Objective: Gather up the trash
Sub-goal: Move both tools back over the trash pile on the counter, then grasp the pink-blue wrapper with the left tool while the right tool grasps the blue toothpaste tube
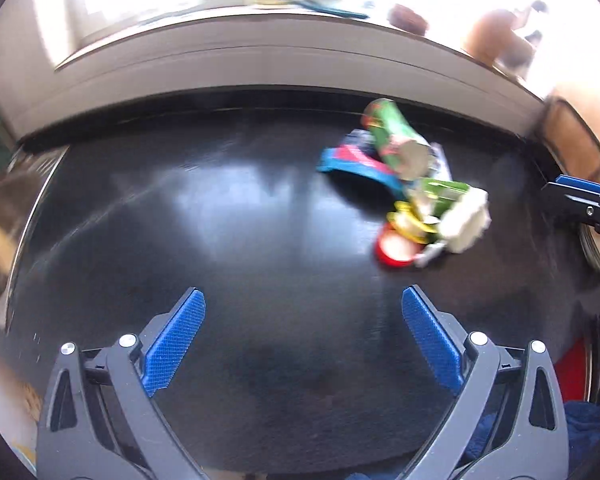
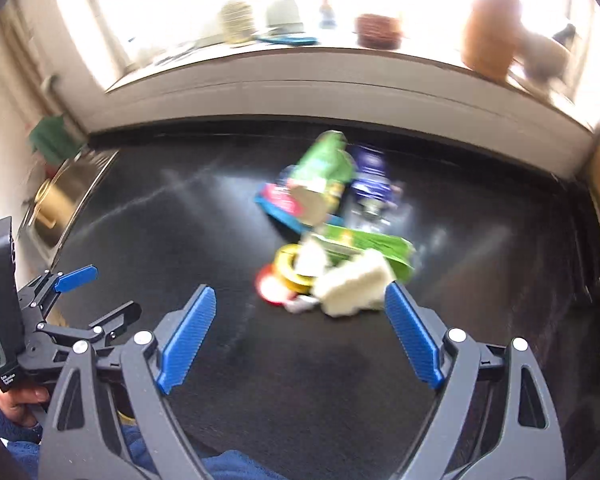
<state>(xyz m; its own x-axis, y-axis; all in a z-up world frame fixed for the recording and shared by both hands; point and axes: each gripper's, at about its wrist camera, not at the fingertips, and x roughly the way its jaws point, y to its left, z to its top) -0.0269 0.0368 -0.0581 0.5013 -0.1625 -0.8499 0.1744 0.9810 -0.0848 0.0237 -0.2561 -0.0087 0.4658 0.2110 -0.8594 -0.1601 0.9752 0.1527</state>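
Left of trash pile (image 1: 408, 184), seemingly bare countertop (image 1: 220, 208)

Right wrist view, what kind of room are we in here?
Probably a home kitchen: a dark glossy worktop with what looks like a metal sink set in at the left, and a bright windowsill behind holding jars and pots.

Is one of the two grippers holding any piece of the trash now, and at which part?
Nothing is held. The left gripper and the right gripper both stand open with only bare black counter between their pads; the trash pile lies apart.
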